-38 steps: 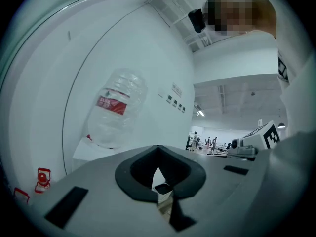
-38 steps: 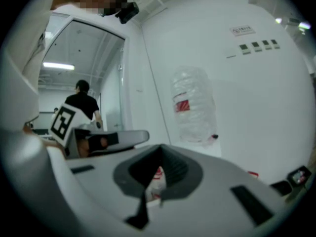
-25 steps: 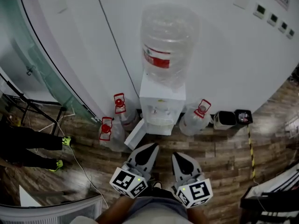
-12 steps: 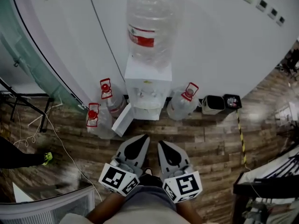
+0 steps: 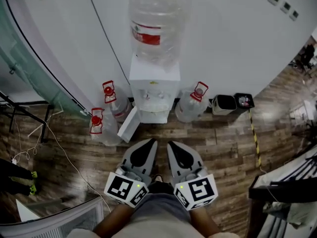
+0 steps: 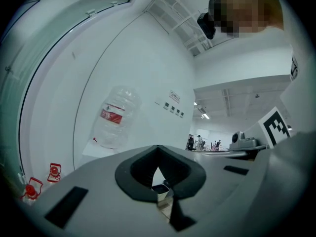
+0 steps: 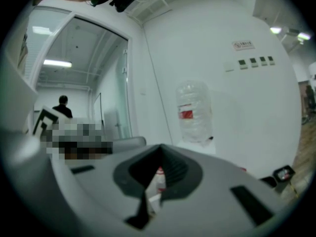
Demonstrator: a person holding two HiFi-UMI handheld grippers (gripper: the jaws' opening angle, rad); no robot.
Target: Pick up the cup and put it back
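Here, left hand-held gripper (image 5: 147, 144), right hand-held gripper (image 5: 172, 146), abreast, closed, facing water dispenser (image 5: 153, 90).

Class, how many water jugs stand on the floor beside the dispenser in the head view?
3. Left of the dispenser: the back jug by the wall and the front jug. Right of it: the right jug. More may hide behind.

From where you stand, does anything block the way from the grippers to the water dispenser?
Nothing visible does. Only wooden floor lies between the left gripper, the right gripper and the water dispenser; spare bottles stand to its sides. I see no cup.
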